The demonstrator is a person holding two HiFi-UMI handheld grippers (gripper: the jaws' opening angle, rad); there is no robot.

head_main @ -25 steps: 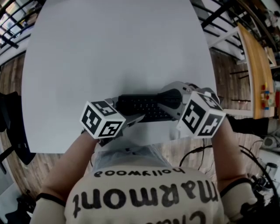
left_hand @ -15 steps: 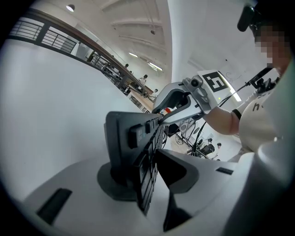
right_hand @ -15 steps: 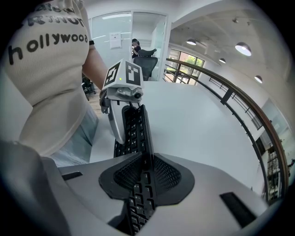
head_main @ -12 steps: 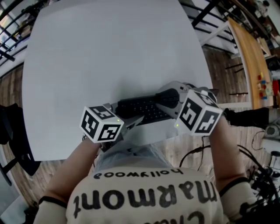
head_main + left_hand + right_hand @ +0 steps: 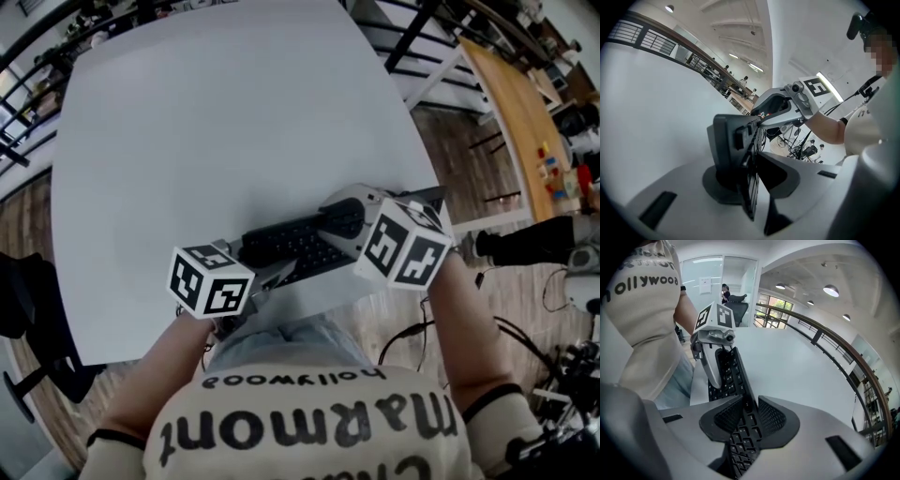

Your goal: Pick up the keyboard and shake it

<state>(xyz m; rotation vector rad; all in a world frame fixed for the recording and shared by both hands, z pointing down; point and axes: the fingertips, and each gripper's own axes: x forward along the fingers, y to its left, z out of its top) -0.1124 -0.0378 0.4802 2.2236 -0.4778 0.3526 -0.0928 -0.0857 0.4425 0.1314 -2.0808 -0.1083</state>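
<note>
A black keyboard (image 5: 289, 246) lies slanted near the front edge of the white table (image 5: 216, 122), its right end farther from me. My left gripper (image 5: 255, 267) holds its left end. In the left gripper view the keyboard (image 5: 740, 135) stands edge-on between the pads of the left gripper (image 5: 749, 161), whose jaws have just been closing onto it. My right gripper (image 5: 335, 221) grips the right end. In the right gripper view the keyboard (image 5: 729, 369) fills the gap between the mesh pads of the right gripper (image 5: 749, 414); its jaws have just been opening a little.
The table's front edge (image 5: 309, 298) runs just under the keyboard, close to my body. A wooden bench (image 5: 514, 108) stands to the right, cables (image 5: 412, 336) lie on the floor there, and a black chair (image 5: 21, 305) is at the left.
The keyboard has turned from lying across the picture to slanting, its right end and the right gripper farther up. The left gripper has stayed near the front edge.
</note>
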